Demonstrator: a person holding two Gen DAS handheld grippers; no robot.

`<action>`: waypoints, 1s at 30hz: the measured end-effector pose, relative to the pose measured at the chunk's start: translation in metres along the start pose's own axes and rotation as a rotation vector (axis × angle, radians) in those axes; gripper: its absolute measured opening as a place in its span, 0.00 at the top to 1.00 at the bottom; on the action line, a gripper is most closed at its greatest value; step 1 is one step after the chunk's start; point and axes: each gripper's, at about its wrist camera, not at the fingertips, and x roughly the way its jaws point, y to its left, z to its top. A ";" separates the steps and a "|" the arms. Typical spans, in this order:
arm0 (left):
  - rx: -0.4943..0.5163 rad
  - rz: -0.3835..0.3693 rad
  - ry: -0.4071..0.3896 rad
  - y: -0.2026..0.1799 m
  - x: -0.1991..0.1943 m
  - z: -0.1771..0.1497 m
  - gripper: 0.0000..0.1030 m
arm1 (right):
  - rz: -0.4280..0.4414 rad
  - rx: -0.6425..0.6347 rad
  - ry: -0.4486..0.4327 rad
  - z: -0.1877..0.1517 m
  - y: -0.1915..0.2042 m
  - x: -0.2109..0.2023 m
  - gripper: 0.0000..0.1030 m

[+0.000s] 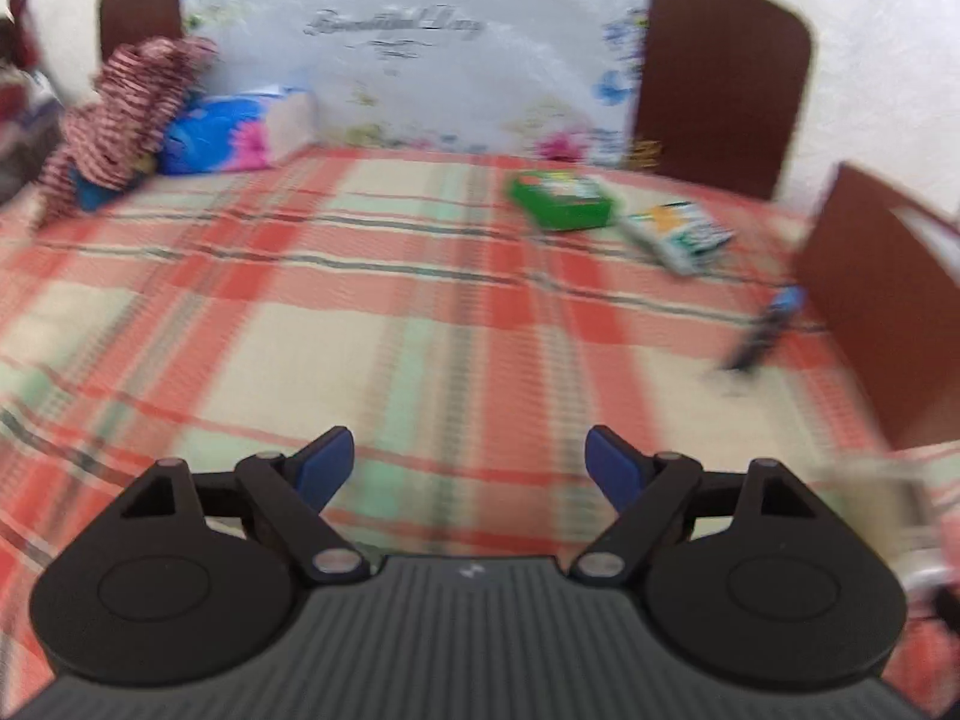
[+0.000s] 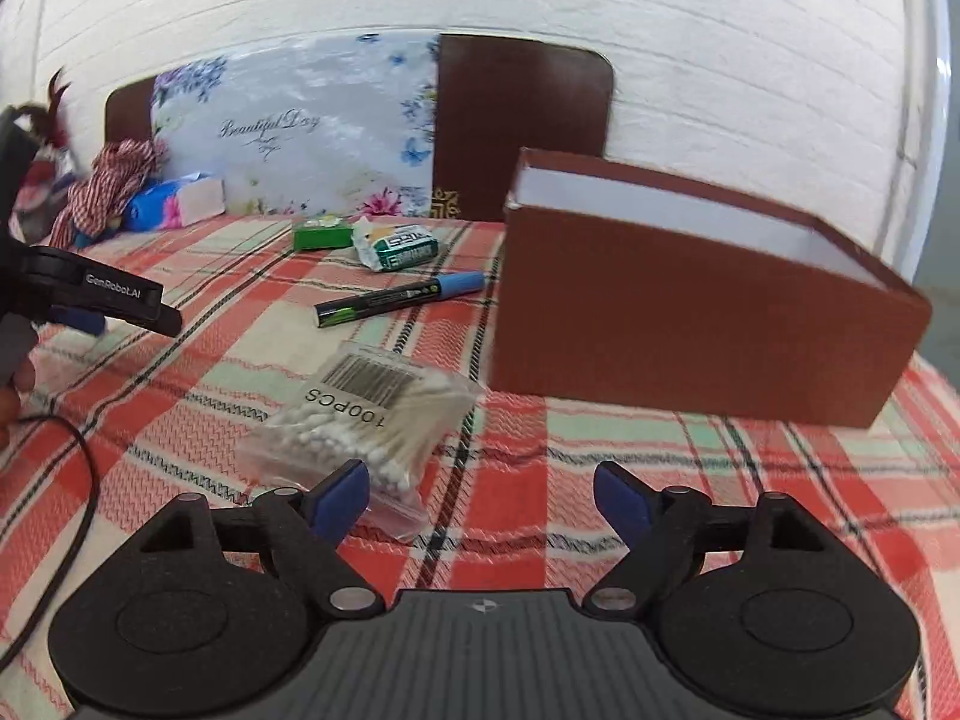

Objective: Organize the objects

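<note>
Both of your grippers are spread wide and hold nothing. The right gripper [image 2: 480, 495] hangs low over the checked bedspread [image 2: 690, 480], with the bag of cotton swabs [image 2: 366, 420] lying just ahead and a little to its left; the bag's near corner sits under the left blue pad. The brown box [image 2: 690, 312] stands open-topped to the right of the bag, near it but not touching as far as you can see. Farther back lie the marker [image 2: 399, 299], the white-and-green packet [image 2: 396, 247] and the green box [image 2: 321, 234], all loose on the bed.

The likely step is to pick up the bag and drop it into the brown box. Shift the right gripper left so the bag's thick middle, where the swabs bunch, lies between the pads rather than the thin sealed edge. The plastic looks slick and slack, so a pinch on the edge alone would probably slip or let the bag swing. Come down until the pads straddle the bundle, then close firmly. Lift high enough to clear the box wall before moving right.

Your left gripper [image 1: 468, 459] hovers over bare bedspread, and its view is blurred. From there the marker [image 1: 762, 330] lies well off to the right. Keep the left one out of the right gripper's path, or use it to steady the box.
</note>
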 end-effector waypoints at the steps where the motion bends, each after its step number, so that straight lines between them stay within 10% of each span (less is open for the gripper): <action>1: -0.009 -0.045 0.000 -0.008 -0.005 0.000 0.18 | 0.017 0.017 0.000 -0.001 -0.003 -0.001 0.22; 8: 0.080 -0.227 0.048 -0.077 -0.031 -0.001 0.18 | 0.100 -0.029 -0.027 -0.001 0.011 -0.003 0.23; 16: 0.253 -0.081 0.121 -0.133 -0.025 -0.016 0.17 | 0.136 -0.063 0.045 -0.002 0.019 0.013 0.25; 28: 0.157 -0.202 0.202 -0.134 -0.026 -0.014 0.18 | 0.166 -0.053 0.058 -0.001 0.020 0.018 0.26; 30: 0.207 -0.182 0.199 -0.139 -0.022 -0.019 0.35 | 0.168 -0.057 0.057 -0.001 0.022 0.018 0.27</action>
